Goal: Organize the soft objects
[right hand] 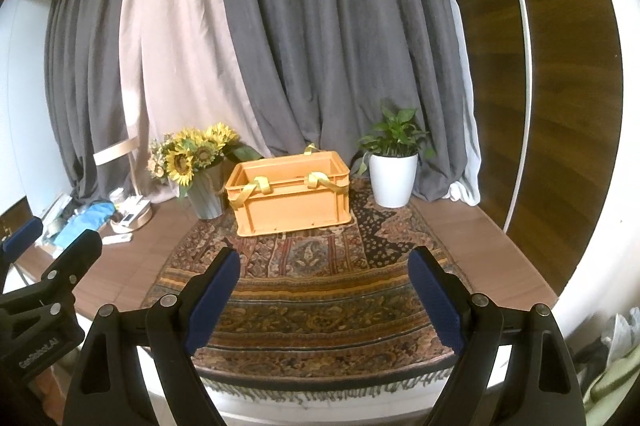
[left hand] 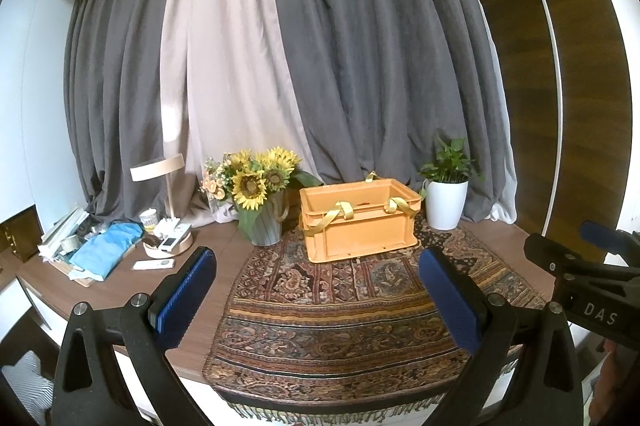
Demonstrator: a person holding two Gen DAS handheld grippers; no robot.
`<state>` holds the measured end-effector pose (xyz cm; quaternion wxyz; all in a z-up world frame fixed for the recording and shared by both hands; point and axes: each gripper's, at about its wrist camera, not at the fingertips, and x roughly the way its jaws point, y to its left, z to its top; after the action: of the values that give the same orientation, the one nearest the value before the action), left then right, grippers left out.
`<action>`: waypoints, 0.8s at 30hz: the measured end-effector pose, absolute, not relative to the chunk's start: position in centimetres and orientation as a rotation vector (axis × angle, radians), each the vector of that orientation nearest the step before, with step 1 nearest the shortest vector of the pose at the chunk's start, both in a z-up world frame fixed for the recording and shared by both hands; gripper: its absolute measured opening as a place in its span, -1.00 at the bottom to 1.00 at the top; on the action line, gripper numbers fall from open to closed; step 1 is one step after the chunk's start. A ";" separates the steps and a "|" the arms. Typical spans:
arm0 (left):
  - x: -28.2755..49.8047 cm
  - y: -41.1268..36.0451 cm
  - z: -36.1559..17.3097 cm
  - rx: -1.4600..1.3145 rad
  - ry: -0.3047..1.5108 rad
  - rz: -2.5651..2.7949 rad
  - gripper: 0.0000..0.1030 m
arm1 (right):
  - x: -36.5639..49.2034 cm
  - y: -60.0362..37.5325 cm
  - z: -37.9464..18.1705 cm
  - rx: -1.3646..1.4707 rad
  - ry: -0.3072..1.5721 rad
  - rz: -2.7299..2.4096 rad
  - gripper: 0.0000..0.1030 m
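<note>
An orange plastic crate [left hand: 360, 222] stands at the back of a patterned rug [left hand: 340, 306]; yellow straps [left hand: 340, 212] hang over its rim. It also shows in the right wrist view [right hand: 290, 200], with straps [right hand: 256, 188] draped over the front wall. What lies inside the crate is hidden. My left gripper [left hand: 320, 278] is open and empty, held above the rug's near half. My right gripper [right hand: 324, 278] is open and empty, also above the rug's near half. The right gripper shows at the right edge of the left wrist view [left hand: 592, 266].
A vase of sunflowers [left hand: 260, 194] stands left of the crate, a white potted plant [left hand: 446, 194] right of it. A lamp [left hand: 160, 170], blue cloth [left hand: 106, 250], remotes and clutter fill the table's left. Grey curtains hang behind. The table edge lies near me.
</note>
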<state>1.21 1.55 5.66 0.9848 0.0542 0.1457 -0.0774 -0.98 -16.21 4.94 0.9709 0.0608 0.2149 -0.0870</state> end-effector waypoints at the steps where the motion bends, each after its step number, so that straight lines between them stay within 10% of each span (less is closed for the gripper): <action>1: 1.1 1.6 5.7 0.109 0.292 -0.154 1.00 | -1.0 -16.2 5.0 0.122 0.434 -0.175 0.69; 24: 1.1 1.5 6.2 0.111 0.276 -0.164 1.00 | -1.3 -16.7 5.6 0.112 0.420 -0.197 0.69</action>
<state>1.13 1.55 6.18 0.9856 0.0550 0.1375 -0.0815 -1.26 -16.70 5.65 0.9717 0.0555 0.2080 -0.0974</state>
